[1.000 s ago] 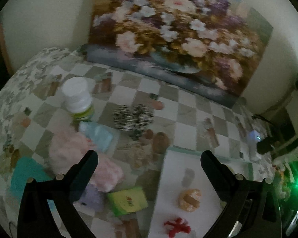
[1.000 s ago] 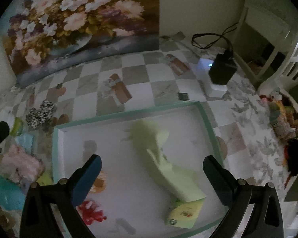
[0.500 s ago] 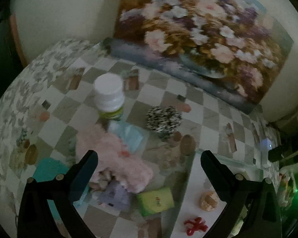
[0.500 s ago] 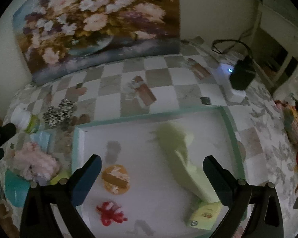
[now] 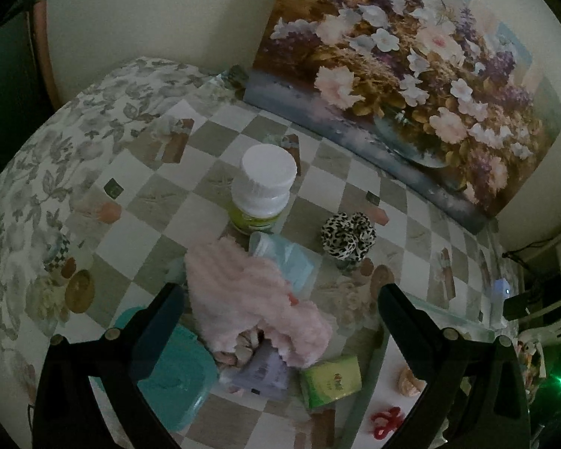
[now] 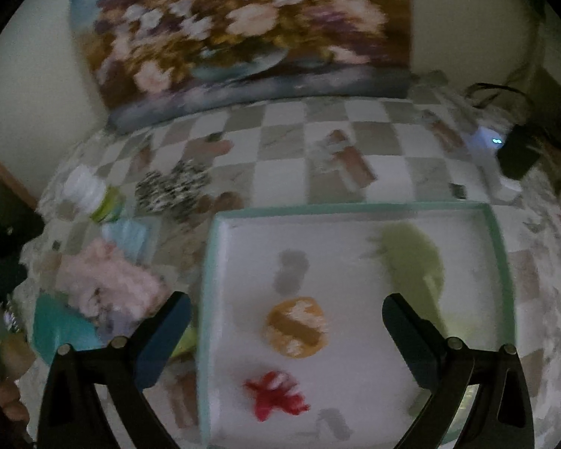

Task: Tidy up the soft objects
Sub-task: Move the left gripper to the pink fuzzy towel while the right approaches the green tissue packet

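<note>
The left gripper [image 5: 280, 318] has its fingers spread wide and holds nothing; the pink fluffy cloth [image 5: 250, 295] lies between them, under the claw, on the checkered tablecloth [image 5: 205, 172]. Touching the cloth on its far side is a pale blue packet [image 5: 291, 258], and beyond that a white-capped bottle [image 5: 263, 191]. A leopard-print scrunchie [image 5: 349, 234] sits apart to the cloth's right. On the cloth's near side lie a teal lid [image 5: 175, 378], a lilac packet [image 5: 261, 370] and a green tissue pack [image 5: 331, 379].

The right gripper [image 6: 284, 340], also spread and empty, hangs over the white tray [image 6: 355, 209], which sits to the cloth's right and holds an orange item [image 6: 295, 327] and a red item [image 6: 276, 396].
</note>
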A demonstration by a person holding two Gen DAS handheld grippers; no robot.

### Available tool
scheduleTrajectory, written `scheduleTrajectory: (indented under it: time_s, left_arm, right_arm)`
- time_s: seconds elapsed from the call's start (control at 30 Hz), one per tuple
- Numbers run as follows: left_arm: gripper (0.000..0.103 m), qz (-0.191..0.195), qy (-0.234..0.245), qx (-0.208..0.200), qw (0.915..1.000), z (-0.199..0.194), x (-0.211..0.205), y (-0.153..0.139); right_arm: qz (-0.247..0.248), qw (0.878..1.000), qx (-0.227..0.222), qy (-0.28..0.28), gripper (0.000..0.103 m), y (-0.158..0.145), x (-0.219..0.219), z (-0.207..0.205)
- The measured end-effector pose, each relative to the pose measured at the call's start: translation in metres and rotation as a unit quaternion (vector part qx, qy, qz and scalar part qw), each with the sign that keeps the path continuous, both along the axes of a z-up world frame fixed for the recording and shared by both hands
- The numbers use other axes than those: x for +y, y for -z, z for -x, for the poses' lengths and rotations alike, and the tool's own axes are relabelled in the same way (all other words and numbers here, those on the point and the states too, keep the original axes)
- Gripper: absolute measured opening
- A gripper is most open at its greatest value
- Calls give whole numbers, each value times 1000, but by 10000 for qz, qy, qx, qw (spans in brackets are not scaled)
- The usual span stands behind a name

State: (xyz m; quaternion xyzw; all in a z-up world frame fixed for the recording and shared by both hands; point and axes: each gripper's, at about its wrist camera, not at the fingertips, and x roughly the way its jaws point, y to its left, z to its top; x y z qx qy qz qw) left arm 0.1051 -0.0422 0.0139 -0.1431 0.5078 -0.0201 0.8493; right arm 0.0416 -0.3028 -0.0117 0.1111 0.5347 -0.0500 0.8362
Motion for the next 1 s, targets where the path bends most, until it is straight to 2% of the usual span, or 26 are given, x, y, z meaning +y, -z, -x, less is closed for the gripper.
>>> scheduleTrajectory:
  time_s: [0.17, 0.37, 0.5, 0.67, 0.83, 1.0]
  left_arm:
    - [103, 8, 112, 136, 9998, -2, 3, 9]
    - [103, -94, 280, 316, 9991, -4, 1, 14]
    - [103, -297, 307, 495, 9979, -7, 0, 19]
    - [103, -192, 229, 757, 9967, -11, 6, 29]
    - [103, -354, 340, 844, 9952, -15, 0, 35]
    - [103, -377, 449, 920, 9940, -19, -6, 42]
  right_arm:
    - [-124, 9988, 22, -474, 103, 4, 29, -7]
    - [-12, 9927, 124, -1203, 103, 14, 69, -13]
    - [-19, 9884, 207, -1506, 103, 23, 85, -15]
    - [90, 9819, 329, -1863, 103, 37, 101, -15]
    - [115, 9745, 388, -2206, 103, 47, 117, -15]
    - [64, 9719, 431, -2312, 93, 51, 122, -17]
